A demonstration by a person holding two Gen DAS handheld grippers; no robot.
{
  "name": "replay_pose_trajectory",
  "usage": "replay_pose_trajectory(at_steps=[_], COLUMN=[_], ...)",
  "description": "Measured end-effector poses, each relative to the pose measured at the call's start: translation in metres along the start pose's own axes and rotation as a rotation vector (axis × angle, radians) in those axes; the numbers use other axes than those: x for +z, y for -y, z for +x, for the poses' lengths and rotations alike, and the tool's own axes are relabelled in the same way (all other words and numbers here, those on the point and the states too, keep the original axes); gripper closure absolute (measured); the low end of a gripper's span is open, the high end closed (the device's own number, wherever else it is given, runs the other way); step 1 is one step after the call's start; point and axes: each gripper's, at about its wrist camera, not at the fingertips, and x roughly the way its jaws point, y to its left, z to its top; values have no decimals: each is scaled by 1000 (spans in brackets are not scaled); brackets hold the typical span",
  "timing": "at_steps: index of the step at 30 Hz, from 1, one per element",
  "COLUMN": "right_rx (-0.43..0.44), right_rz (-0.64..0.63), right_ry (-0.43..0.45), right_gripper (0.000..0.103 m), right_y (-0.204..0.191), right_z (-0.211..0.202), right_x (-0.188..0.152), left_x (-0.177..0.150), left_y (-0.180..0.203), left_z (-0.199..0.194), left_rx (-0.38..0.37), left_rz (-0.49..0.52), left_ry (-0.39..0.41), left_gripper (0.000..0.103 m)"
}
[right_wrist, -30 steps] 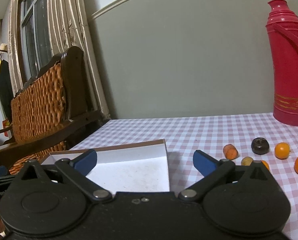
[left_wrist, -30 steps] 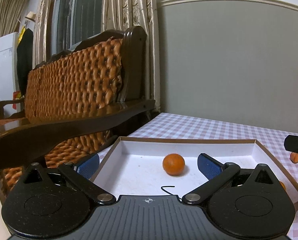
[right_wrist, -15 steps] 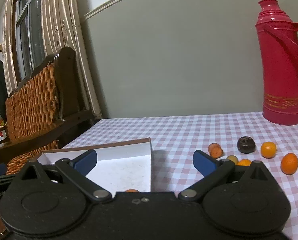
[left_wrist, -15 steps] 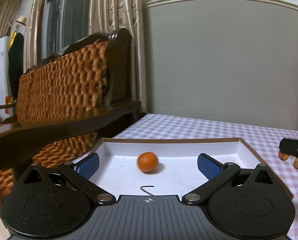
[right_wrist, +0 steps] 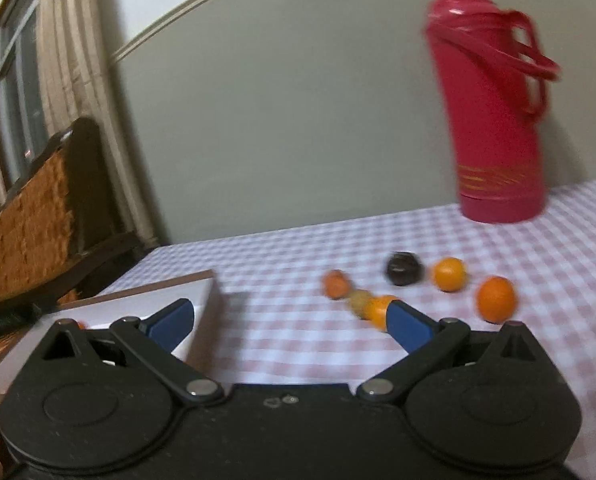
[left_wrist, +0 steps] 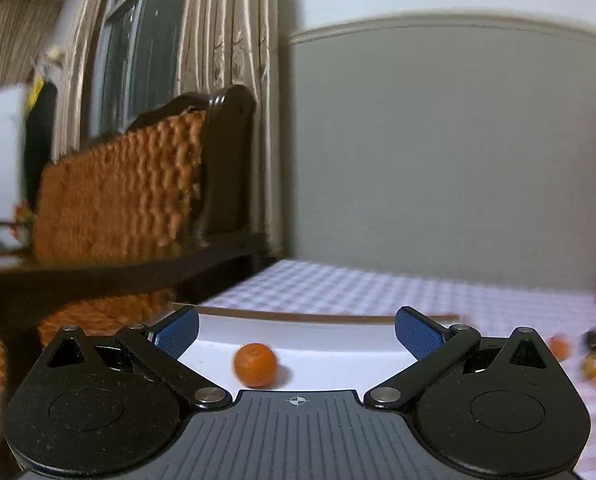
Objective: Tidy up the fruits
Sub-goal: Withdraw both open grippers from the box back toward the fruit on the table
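In the left wrist view, a wooden bench (left_wrist: 122,196) with a woven orange back stood at the far left, with pale curtains (left_wrist: 234,60) hanging behind it. Beside it lay the checked tablecloth (left_wrist: 378,292), and on that sat a shallow white box (left_wrist: 338,344) with a brown rim. The left gripper (left_wrist: 296,330) hung over the near part of the box with its blue-padded fingers spread wide apart and nothing between them. A single orange (left_wrist: 255,365) lay on the white floor of the box, closer to the left finger than to the right one and touching neither. Further right, past the box edge, a few small fruits showed as blurred shapes on the cloth.

In the right wrist view, the box corner (right_wrist: 202,300) sat at the left, partly behind the left finger. The right gripper (right_wrist: 290,316) was also spread wide and empty, held above the cloth just to the right of the box. Beyond its right finger lay the loose fruits: a small reddish-orange one (right_wrist: 337,284), a dull yellowish one (right_wrist: 360,300) touching an orange one (right_wrist: 378,308), then a dark round fruit (right_wrist: 404,268), and two more oranges (right_wrist: 450,274) (right_wrist: 496,299) further right. A red flask (right_wrist: 494,108) stood at the back right, well apart from the fruit. Both views were blurred.
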Motion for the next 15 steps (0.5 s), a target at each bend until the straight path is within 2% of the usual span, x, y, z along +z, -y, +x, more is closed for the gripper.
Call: replay_pose_trajectory(at_steps=[2,3,5,7,12,15], right_rx=[-23,-46,-13,-17,-6,-2], right_rz=[14,10,80,46,10,38], right_ry=[-17,-34,-73,-75,-80,-94], right_gripper=[6,6,6,6,6,6], right_y=[13,17,28,29,35,38], right_z=[6,10,17,17,11,1], right_x=[-4,-6,2,9,15,17], left_x=[-2,-1,2,3,9,13], left_y=[7,12,17,20,18,17], left_z=[10,16,24,26,18,0], left_rx=[-10,13,-15,-8,-60,-106], left_rz=[24,24,0,-8,-49,-72], left_ry=[15,2,-50,-73,-119,-99], left_gripper=[0,0,0,0,0,0])
